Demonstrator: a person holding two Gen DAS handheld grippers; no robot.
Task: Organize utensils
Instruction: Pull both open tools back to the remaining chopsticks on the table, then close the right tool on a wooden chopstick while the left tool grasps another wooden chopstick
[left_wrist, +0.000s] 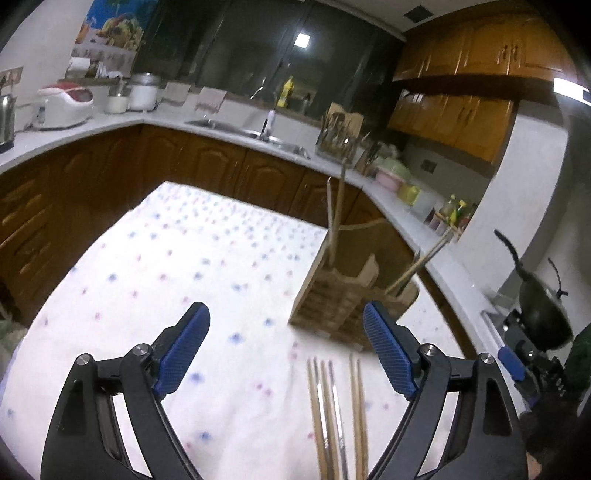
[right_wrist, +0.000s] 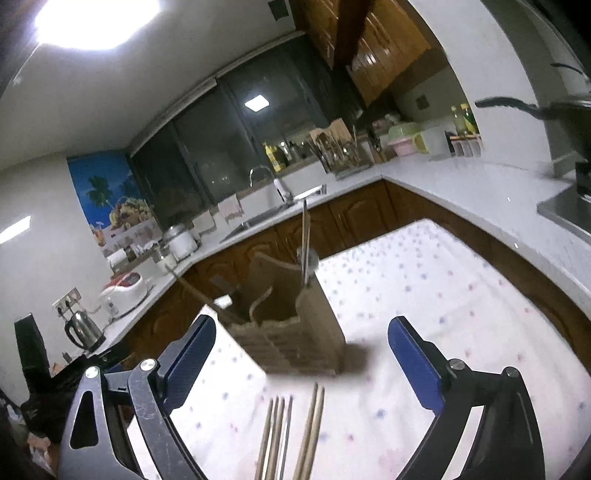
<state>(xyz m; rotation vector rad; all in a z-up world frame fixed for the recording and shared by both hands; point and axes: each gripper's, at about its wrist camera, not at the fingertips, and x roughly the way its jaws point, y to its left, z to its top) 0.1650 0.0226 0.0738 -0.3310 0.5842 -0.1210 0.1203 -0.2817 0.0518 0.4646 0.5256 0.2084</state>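
Two wrist cameras look forward over a table covered by a white cloth (left_wrist: 155, 258) dotted with small blue and pink flowers, in a kitchen with wooden cabinets and a pale worktop; the left gripper (left_wrist: 286, 345) stands with its blue-padded jaws spread wide and nothing between the pads; the right gripper (right_wrist: 301, 356) is likewise spread wide and holds nothing; a wooden utensil holder (left_wrist: 332, 306) stands upright on the cloth ahead of both, divided into compartments; several chopsticks (left_wrist: 334, 218) already stand in it, some near upright in one compartment and another leaning out to the side from a different one, though exactly which slot each occupies is hard to tell; on the cloth just in front of the holder, close to the cameras, lies a row of loose chopsticks (left_wrist: 338, 417), side by side with tips pointing towards the holder, some pale wood and some that look metallic; the work seems to be between picks, with part of the set stowed and the rest waiting; the next move probably calls for lowering one gripper over a loose stick, closing on its thin shaft without scattering its neighbours, then lifting and tipping it into a slot.
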